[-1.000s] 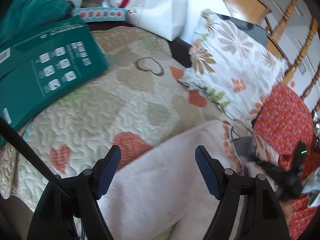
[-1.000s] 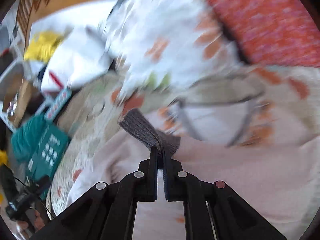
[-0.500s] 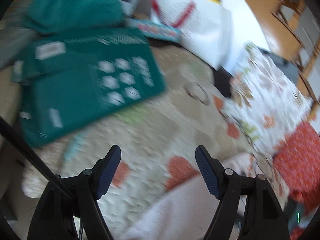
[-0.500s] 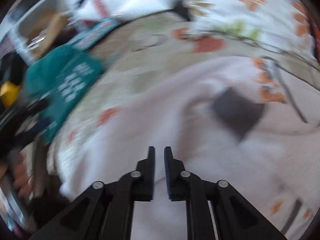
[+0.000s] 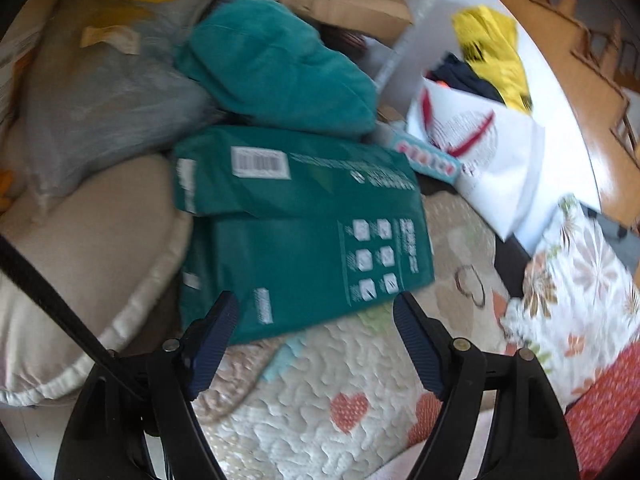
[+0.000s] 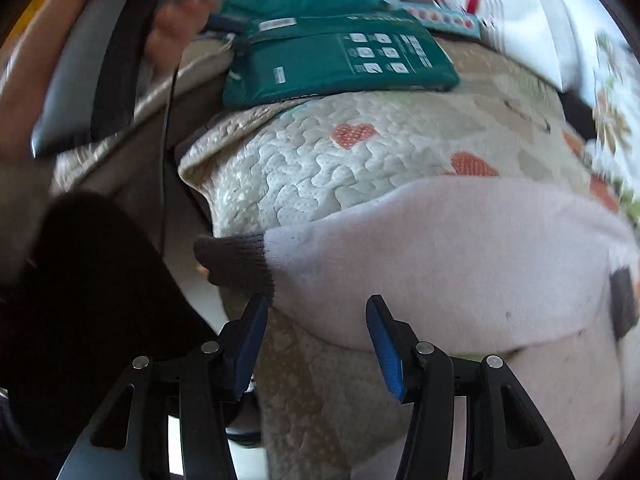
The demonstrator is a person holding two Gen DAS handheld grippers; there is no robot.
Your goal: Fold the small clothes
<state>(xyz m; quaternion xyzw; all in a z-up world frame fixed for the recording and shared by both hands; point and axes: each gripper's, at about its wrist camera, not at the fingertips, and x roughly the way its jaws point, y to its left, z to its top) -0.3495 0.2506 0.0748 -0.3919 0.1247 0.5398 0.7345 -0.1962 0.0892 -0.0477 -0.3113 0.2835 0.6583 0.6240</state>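
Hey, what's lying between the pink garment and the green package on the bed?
In the right wrist view, only bare heart-patterned quilt lies between the pink garment and the green package.

a heart-patterned quilt (image 5: 320, 412) covers the bed, cushions (image 5: 92, 248) piled beside it, daylight on wooden furniture (image 5: 580, 92).

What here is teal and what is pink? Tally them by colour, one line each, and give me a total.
Teal: 2 (flat package, soft bundle behind it)
Pink: 1 (garment on the quilt)
Total: 3
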